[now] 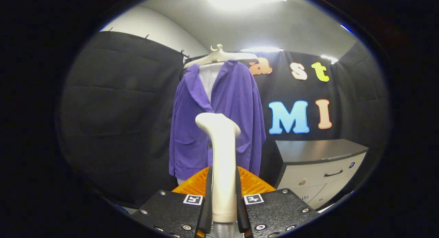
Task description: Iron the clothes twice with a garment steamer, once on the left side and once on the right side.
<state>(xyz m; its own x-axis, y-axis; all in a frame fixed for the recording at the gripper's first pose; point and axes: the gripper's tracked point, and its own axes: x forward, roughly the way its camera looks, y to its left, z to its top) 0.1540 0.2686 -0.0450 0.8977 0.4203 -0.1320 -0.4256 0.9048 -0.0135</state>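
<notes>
A purple jacket (219, 121) hangs on a white hanger (219, 56) against the black booth wall, over a pale inner garment (207, 78). My gripper (223, 193) is shut on the white handle of the garment steamer (222, 152), which stands upright between the fingers. The steamer's head curves to the left at the top and sits in front of the jacket's lower middle, apart from the cloth as far as I can tell. The fingers (208, 197) press on both sides of the handle.
A grey cabinet (319, 169) with a dark top and drawer handles stands to the right of the jacket. An orange ribbed part (252, 183) lies just beyond the fingers, behind the handle. Black cloth walls close in on the left and behind.
</notes>
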